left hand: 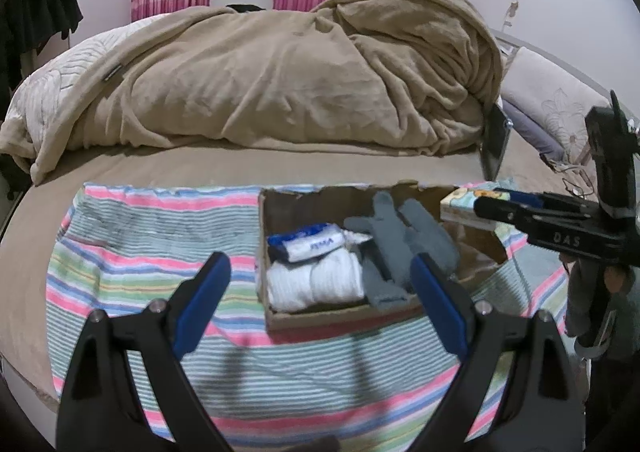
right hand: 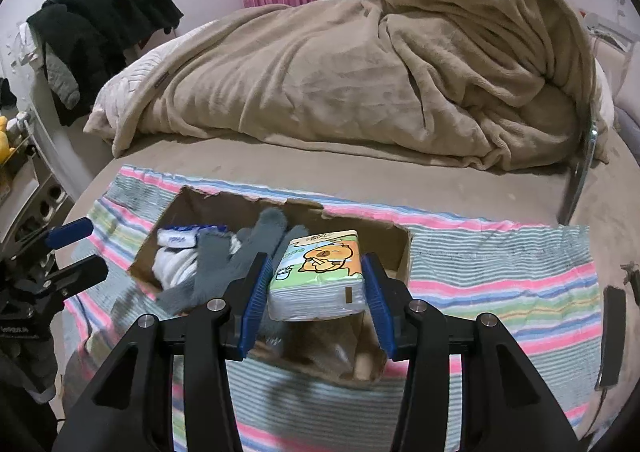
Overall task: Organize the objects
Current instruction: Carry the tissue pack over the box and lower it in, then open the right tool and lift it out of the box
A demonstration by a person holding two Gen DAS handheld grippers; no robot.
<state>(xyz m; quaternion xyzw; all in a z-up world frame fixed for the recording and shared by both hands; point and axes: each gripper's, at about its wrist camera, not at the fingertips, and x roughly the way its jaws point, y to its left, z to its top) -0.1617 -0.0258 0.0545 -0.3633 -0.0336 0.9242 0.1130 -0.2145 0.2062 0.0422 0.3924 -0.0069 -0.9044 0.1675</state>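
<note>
Right gripper (right hand: pixel 316 284): jaws clamped on tissue pack (right hand: pixel 320 272), held above right part of cardboard box (right hand: pixel 400 252). Left gripper (left hand: pixel 320 292): jaws spread wide, holding nothing. Box on striped towel (right hand: pixel 500 276), bed; grey gloves (left hand: pixel 404 240), white socks (left hand: pixel 316 282) inside.

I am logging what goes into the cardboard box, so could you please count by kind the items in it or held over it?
Grey gloves: 2
White socks, one bundle: 1
Blue-and-white packet: 1
Tissue pack, held by the right gripper over the box: 1
Total: 5
</note>
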